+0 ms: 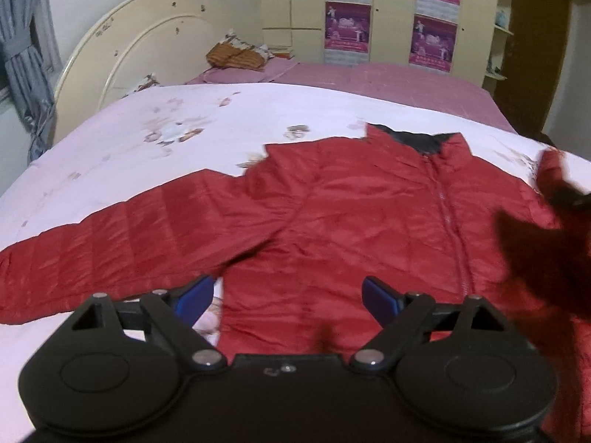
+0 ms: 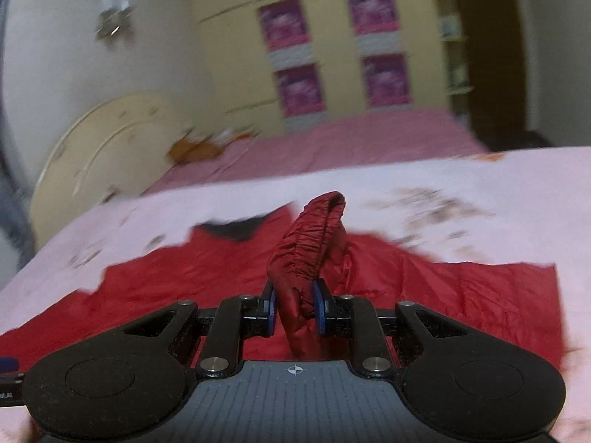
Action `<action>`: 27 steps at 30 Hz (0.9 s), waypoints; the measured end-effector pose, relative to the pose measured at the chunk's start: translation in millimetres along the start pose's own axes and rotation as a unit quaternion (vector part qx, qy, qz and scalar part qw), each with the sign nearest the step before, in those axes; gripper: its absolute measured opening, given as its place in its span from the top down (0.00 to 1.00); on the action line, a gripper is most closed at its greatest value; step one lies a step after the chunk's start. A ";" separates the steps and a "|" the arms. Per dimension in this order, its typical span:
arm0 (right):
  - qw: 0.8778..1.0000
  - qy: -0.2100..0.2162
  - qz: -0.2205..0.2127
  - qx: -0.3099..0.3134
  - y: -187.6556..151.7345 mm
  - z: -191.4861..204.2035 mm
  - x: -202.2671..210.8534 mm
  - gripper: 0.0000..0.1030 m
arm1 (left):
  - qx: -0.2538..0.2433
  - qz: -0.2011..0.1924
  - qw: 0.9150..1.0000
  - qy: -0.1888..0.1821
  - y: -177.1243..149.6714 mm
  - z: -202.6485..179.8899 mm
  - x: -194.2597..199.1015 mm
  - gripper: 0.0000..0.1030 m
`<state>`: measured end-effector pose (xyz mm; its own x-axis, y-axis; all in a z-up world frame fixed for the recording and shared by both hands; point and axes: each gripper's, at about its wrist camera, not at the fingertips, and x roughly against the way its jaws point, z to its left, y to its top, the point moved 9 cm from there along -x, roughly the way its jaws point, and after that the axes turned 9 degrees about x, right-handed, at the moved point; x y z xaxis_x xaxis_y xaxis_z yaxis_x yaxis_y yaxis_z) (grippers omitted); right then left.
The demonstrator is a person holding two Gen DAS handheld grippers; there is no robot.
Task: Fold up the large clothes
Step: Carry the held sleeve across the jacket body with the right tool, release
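A red puffer jacket (image 1: 351,214) lies front-up, zipped, on the pale quilt (image 1: 147,140), collar toward the far wardrobe (image 1: 391,11), so its sleeves can fold inward: the right gripper (image 2: 295,308) pinches one elastic cuff (image 2: 310,243) lifted above the jacket, while the left gripper (image 1: 288,295) hovers near the hem, jaws spread, empty.

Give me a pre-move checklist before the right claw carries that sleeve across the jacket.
1. Right claw shut on the sleeve cuff: ok.
2. Left claw open, holding nothing: ok.
3. Red jacket front up, zipper closed: ok.
4. Other sleeve spread flat on the bedspread: ok.
5. Jacket body free of wrinkles: not ok, creased.
6. Hem under the left claw lying flat: cannot tell, hidden.
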<state>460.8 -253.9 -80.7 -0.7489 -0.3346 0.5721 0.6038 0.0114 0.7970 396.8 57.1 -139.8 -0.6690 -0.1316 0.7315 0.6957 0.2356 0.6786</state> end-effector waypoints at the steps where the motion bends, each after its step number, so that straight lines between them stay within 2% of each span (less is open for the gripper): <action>1: 1.000 0.010 0.009 0.001 -4.0 11.3 -8.1 0.81 | 0.002 0.000 1.000 0.001 2.0 5.4 -1.4 0.16; 6: 0.997 0.050 0.054 0.012 -21.9 66.2 -55.9 0.81 | 0.032 0.014 0.999 -0.025 10.3 21.4 -8.9 0.16; 9: 0.994 0.069 0.084 0.014 -35.8 83.1 -71.1 0.80 | 0.034 0.022 0.998 -0.037 14.3 22.1 -14.6 0.15; 11: 0.992 0.078 0.099 0.014 -44.0 90.4 -77.5 0.79 | 0.033 0.030 0.998 -0.047 15.2 18.4 -18.8 0.10; 13: 0.991 0.085 0.100 0.004 -41.4 86.3 -79.4 0.49 | 0.035 0.038 0.997 -0.065 15.8 11.6 -22.7 0.07; 14: 0.993 0.080 0.091 -0.001 -40.5 83.8 -77.7 0.23 | 0.036 0.043 0.996 -0.073 15.6 7.3 -24.9 0.07; 18: 0.996 0.057 0.068 -0.003 -28.7 65.6 -63.1 0.20 | 0.036 0.072 0.990 -0.115 12.4 -20.3 -39.0 0.07; 20: 0.998 0.036 0.059 -0.005 -25.8 48.5 -50.3 0.20 | 0.042 0.087 0.984 -0.148 9.5 -39.1 -47.0 0.11; 23: 0.999 0.002 0.043 -0.004 -22.8 21.7 -28.5 0.20 | 0.037 0.103 0.979 -0.173 5.8 -68.5 -62.6 0.16; 27: 0.998 -0.043 0.030 -0.017 -23.9 -16.8 -2.5 0.20 | 0.010 0.104 0.977 -0.187 2.8 -98.4 -80.3 0.40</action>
<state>452.8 -269.1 -104.5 -0.7309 -0.2526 0.6340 0.6560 -0.0039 0.7547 478.2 -26.4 -190.1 -0.5644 0.2808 0.7763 0.8244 0.2393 0.5129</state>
